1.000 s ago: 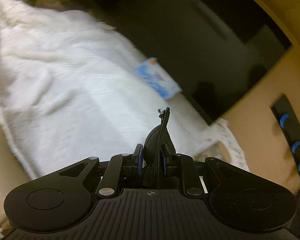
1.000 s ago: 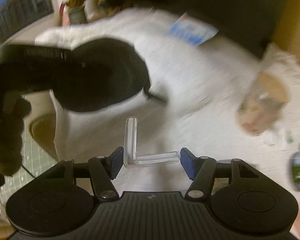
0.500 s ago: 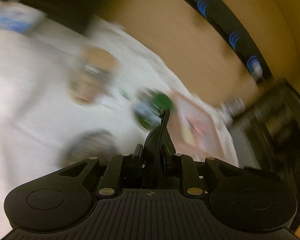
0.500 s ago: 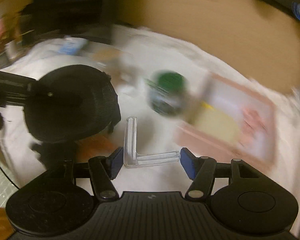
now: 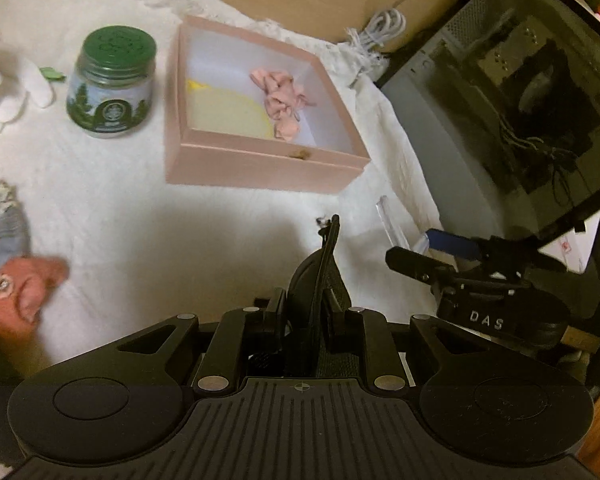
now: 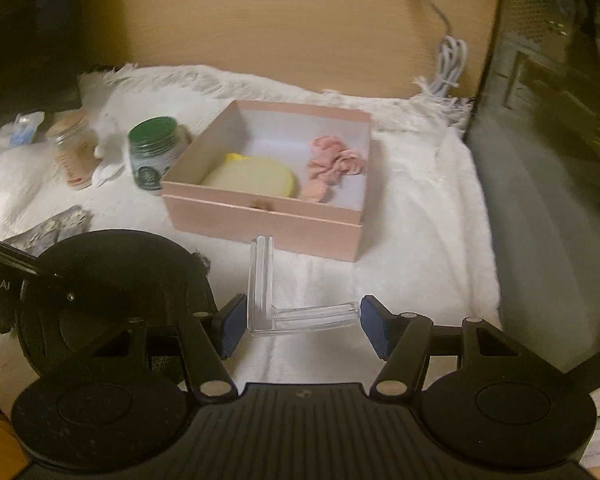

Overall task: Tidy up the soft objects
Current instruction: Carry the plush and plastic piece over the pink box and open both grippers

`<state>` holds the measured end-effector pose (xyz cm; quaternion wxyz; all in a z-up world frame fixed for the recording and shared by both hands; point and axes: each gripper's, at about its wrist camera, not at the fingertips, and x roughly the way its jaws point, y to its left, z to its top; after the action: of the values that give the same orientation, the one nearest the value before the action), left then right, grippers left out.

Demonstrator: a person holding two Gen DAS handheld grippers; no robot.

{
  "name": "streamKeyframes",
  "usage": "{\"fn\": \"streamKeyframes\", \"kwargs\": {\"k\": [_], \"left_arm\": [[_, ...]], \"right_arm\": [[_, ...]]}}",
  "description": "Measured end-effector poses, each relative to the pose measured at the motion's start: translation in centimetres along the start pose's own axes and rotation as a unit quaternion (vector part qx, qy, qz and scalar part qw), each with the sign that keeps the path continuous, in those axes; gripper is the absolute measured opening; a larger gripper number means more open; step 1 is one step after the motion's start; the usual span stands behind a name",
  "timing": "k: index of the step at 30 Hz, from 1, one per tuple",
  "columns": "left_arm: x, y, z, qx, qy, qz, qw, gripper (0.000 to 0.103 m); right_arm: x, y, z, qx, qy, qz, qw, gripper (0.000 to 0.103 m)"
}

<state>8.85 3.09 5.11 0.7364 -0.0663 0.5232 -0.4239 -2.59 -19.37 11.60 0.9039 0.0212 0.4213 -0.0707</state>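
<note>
My left gripper (image 5: pixel 314 312) is shut on a flat, round black pad (image 5: pixel 324 264) standing on edge between its fingers; from the right wrist it appears as a black disc (image 6: pixel 112 292) at the left. My right gripper (image 6: pixel 302 320) is shut on a clear L-shaped plastic piece (image 6: pixel 260 280), gripped between the blue pads (image 6: pixel 374 330). Both hover over the white towel, just in front of an open pink box (image 6: pixel 260 216). Inside the box lie a round yellow pad (image 6: pixel 256 178) and a crumpled pink cloth (image 6: pixel 334 166). The right gripper (image 5: pixel 452 248) shows at the right of the left wrist view.
A green-lidded jar (image 5: pixel 112 84) stands left of the box, with a white plush toy (image 5: pixel 16 88) and a wooden-lidded jar (image 6: pixel 72 152) beyond. A grey sock (image 5: pixel 0 224) and a pink-red soft item (image 5: pixel 24 284) lie at the left. A computer case (image 6: pixel 540 160) borders the towel's right edge.
Both cameras have swung from the left part of the towel to the pink box and computer case. The black pad and the clear L-piece stay gripped as before.
</note>
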Motion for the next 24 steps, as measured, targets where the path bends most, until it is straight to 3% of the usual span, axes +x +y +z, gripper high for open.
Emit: {"fn": "streamKeyframes", "kwargs": {"k": [5,14,24], "left_arm": [[-0.8,0.0,3.2,-0.022,-0.024,-0.007,0.9994,0.021],[-1.8,-0.5,13.2,-0.035,-0.109,-0.029,0.993,0.021],[2.4,-0.1,22.1,-0.031,-0.122,-0.02,0.9919,0.022]], "right_arm": [[-0.4,-0.7,1.7,-0.01,-0.024,-0.006,1.0,0.062],[1.3,0.3,8.3,-0.061,-0.078,-0.02,0.995,0.062],[6.8,-0.9,14.3,-0.024,-0.078,-0.005,0.997,0.061]]}}
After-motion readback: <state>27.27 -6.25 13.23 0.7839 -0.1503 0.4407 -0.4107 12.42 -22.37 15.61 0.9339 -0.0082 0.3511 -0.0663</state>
